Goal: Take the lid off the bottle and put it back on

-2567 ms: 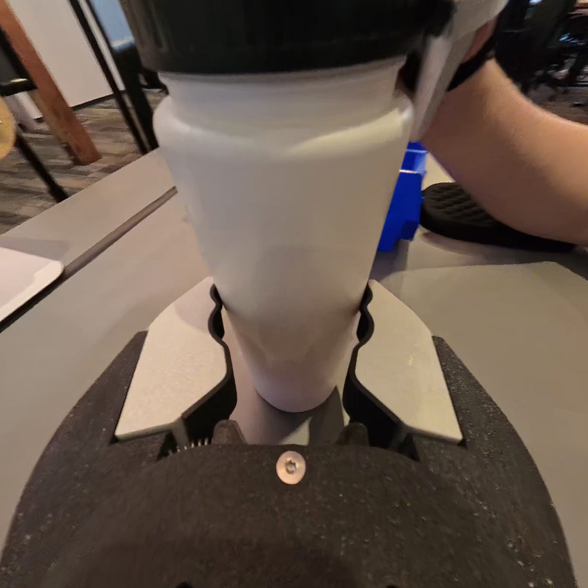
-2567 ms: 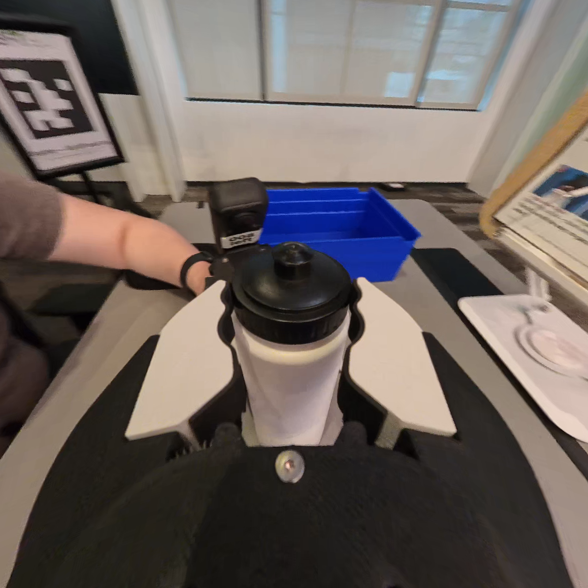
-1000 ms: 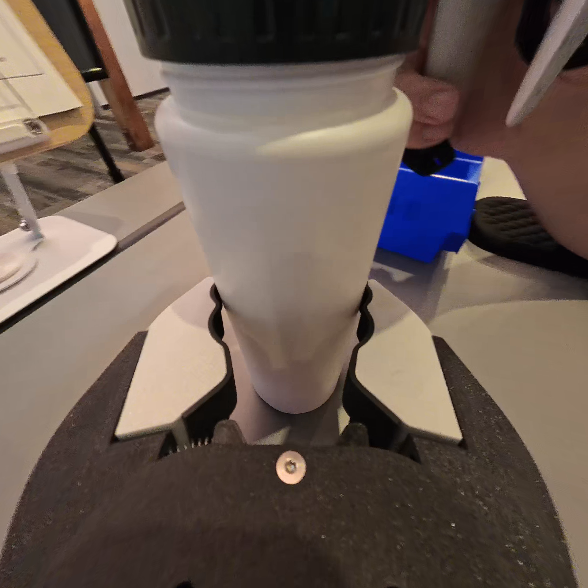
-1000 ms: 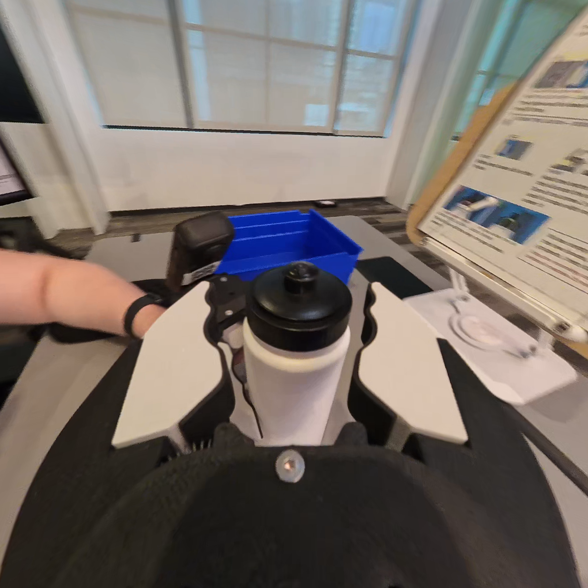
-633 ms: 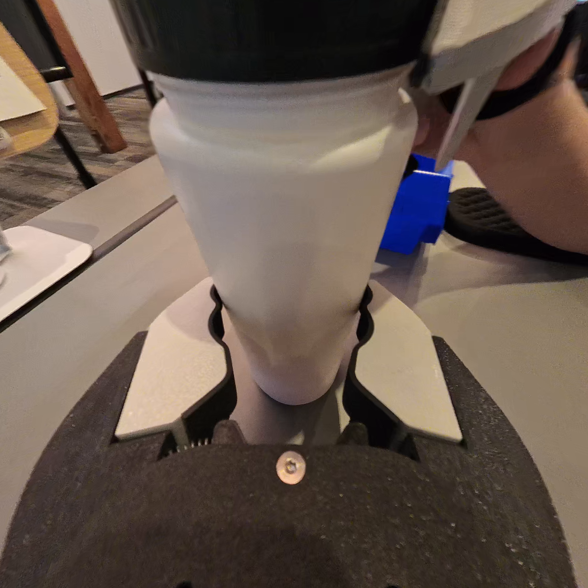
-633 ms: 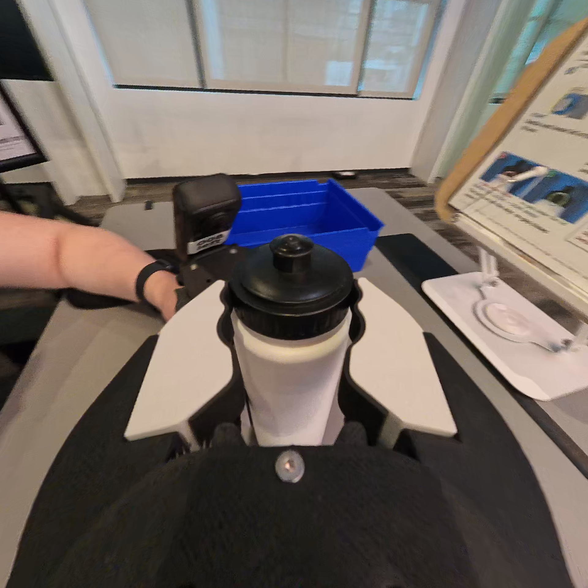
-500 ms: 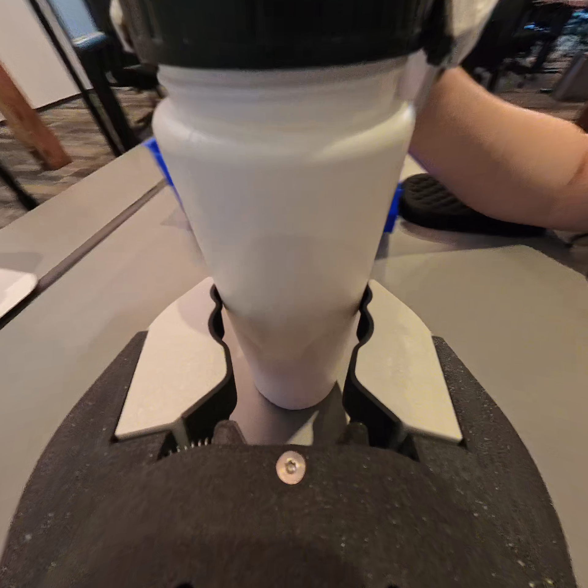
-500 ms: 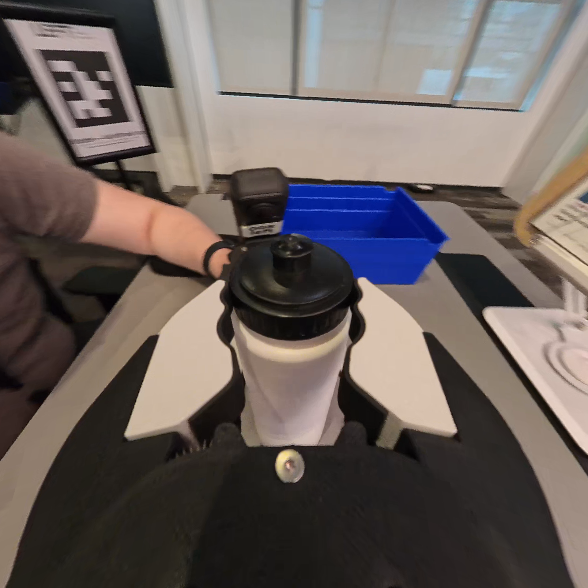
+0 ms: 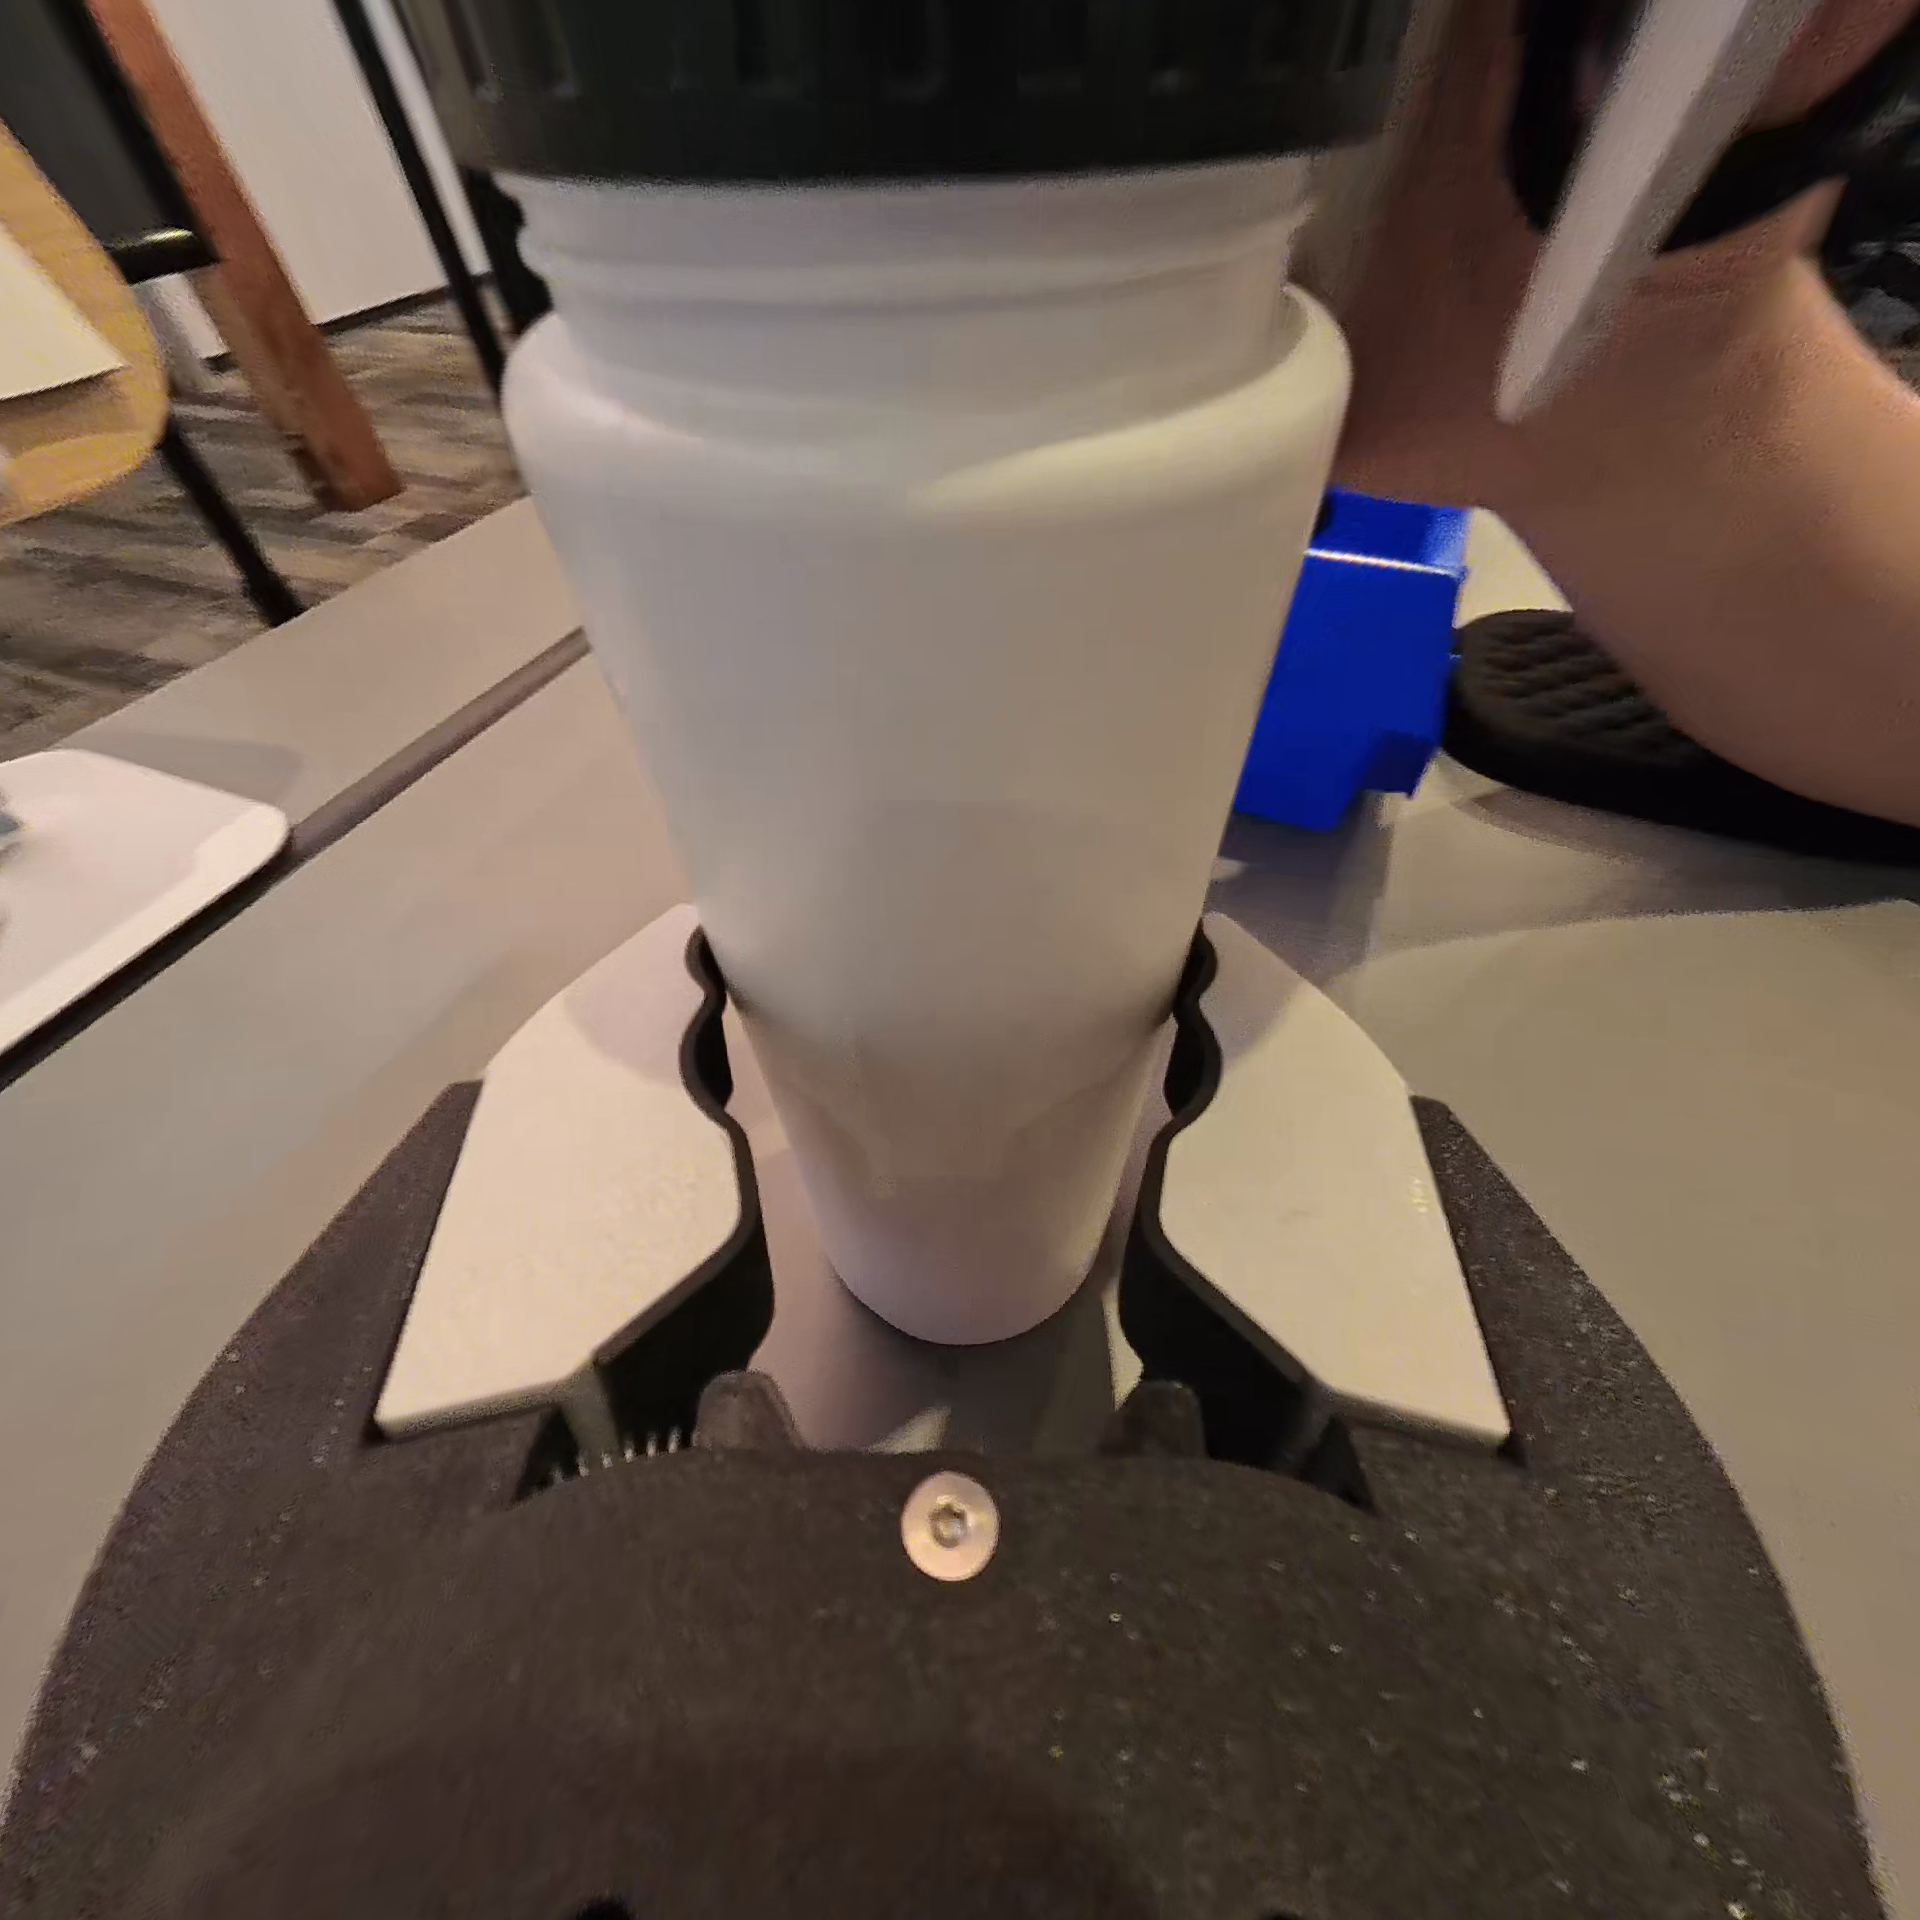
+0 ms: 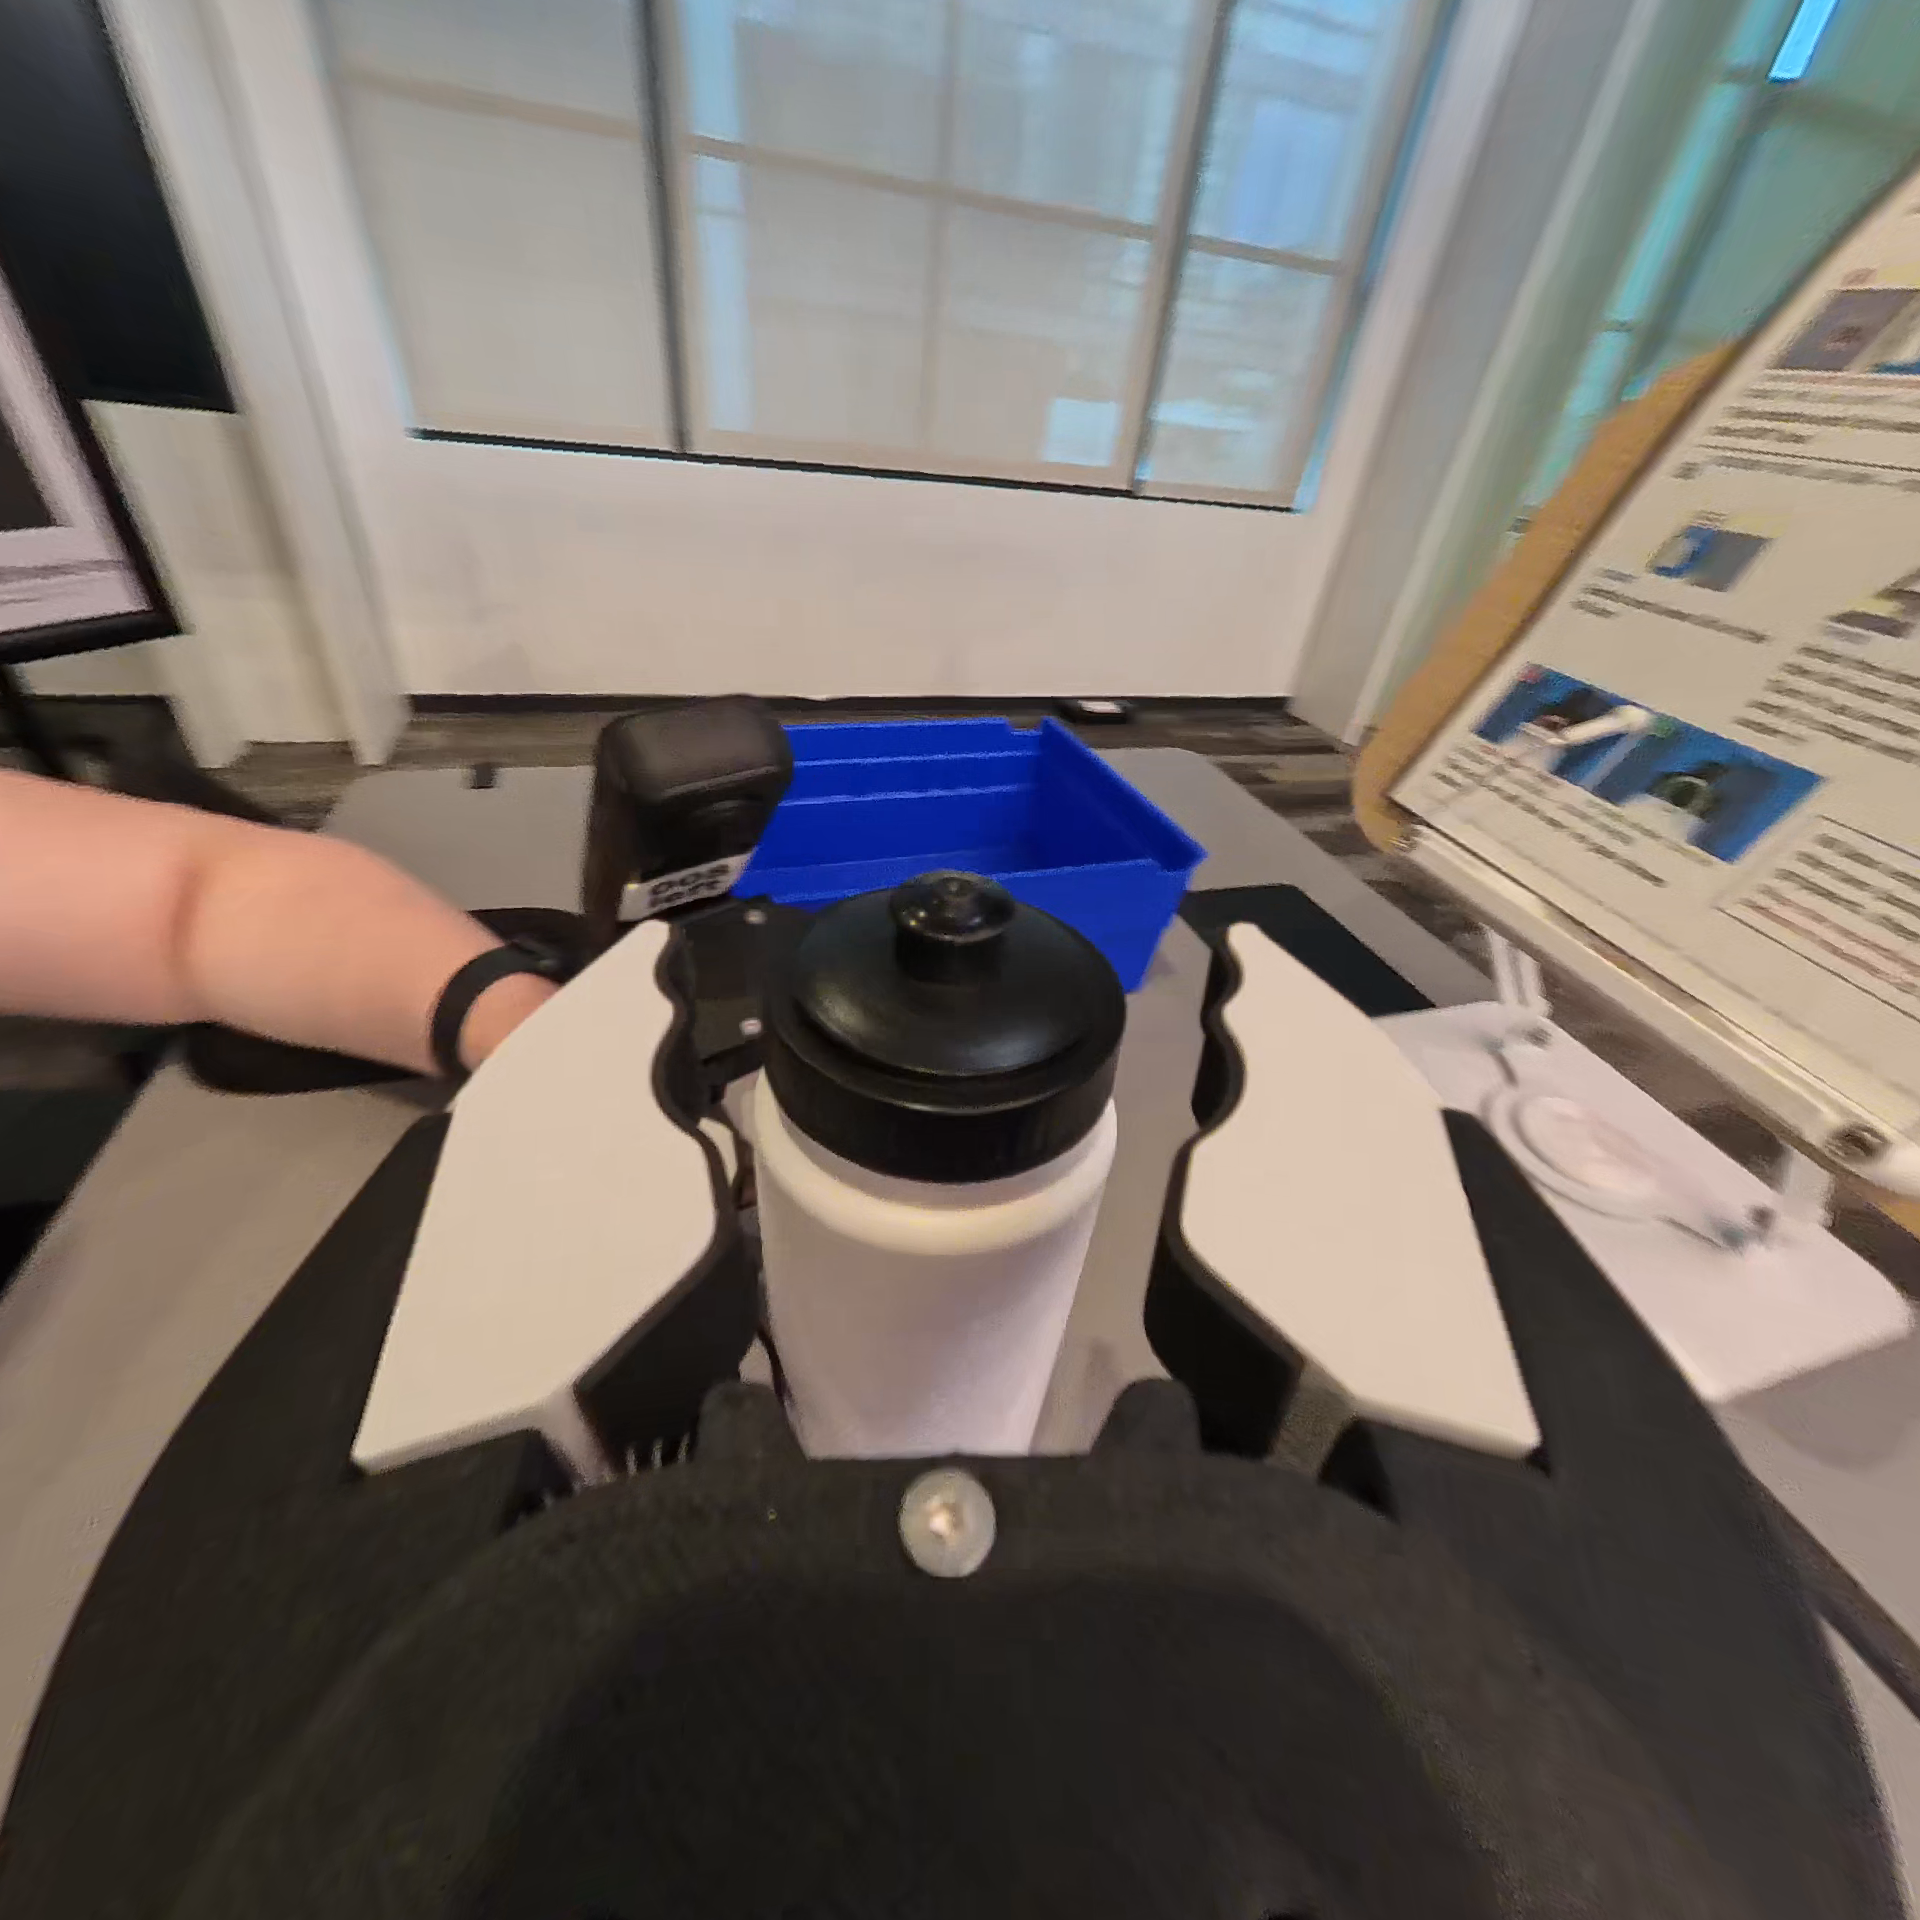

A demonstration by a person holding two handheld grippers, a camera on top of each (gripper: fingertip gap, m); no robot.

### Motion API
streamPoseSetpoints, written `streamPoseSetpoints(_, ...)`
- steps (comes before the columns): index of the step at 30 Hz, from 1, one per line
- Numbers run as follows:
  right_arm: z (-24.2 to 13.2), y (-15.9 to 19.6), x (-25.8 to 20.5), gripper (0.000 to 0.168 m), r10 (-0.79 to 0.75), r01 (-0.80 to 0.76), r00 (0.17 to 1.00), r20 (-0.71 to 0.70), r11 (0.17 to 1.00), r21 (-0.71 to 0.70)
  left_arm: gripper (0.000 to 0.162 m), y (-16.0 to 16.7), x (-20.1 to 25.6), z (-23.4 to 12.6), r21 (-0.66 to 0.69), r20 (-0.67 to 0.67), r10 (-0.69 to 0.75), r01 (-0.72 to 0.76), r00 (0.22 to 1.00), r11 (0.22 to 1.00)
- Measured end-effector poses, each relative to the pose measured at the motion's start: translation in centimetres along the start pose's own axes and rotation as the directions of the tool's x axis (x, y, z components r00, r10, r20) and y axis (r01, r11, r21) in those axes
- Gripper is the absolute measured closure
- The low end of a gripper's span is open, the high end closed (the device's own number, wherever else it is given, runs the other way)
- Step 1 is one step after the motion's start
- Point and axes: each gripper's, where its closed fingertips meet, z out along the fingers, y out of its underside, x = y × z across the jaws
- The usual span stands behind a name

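Note:
A white bottle [image 9: 935, 644] with a black screw lid [image 9: 914, 83] stands upright over the grey table [image 9: 1621, 1039]. My left gripper [image 9: 951, 966] is shut on the bottle's lower body. In the right wrist view the bottle [image 10: 925, 1299] and its lid [image 10: 945, 1049] sit between the fingers [image 10: 1320, 1174] of my right gripper [image 10: 945, 956]. That gripper is open, with a gap on each side of the lid. One of its white fingers [image 9: 1621, 187] shows at the upper right of the left wrist view. A ribbed band of the bottle's neck shows under the lid.
A blue bin [image 10: 987, 821] stands behind the bottle and shows in the left wrist view [image 9: 1351, 665]. A black mat [image 9: 1621, 738] lies under a person's forearm [image 9: 1683, 499]. A white stand base [image 10: 1621, 1205] with a tilted poster board [image 10: 1704, 665] is at the right.
My right gripper was shut on the lid half a second ago; now its jaws are apart and it has swung round to the right. The left gripper still holds the bottle.

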Motion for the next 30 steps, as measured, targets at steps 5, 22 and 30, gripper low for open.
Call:
streamPoseSetpoints(5, 1.0, 1.3, 0.5, 0.094, 0.107, -0.112, 0.988, -0.115, 0.993, -0.040, 0.079, 0.1, -1.0, -0.2, -0.004, 0.051, -0.022, 0.022, 0.998, 1.000)
streamPoseSetpoints(22, -3.2, 0.8, -5.3, 0.094, 0.081, -0.068, 0.847, 0.526, 0.997, -0.043, 0.079, -0.2, 6.5, -0.1, 0.034, -0.349, 0.087, -0.081, 0.933, 0.996)
streamPoseSetpoints(30, -0.2, -0.1, 0.1, 0.075, -0.034, 0.033, 0.999, -0.024, 0.999, -0.042, 0.079, -0.2, 1.2, 0.2, 0.032, -0.080, 0.000, 0.002, 0.997, 0.999)
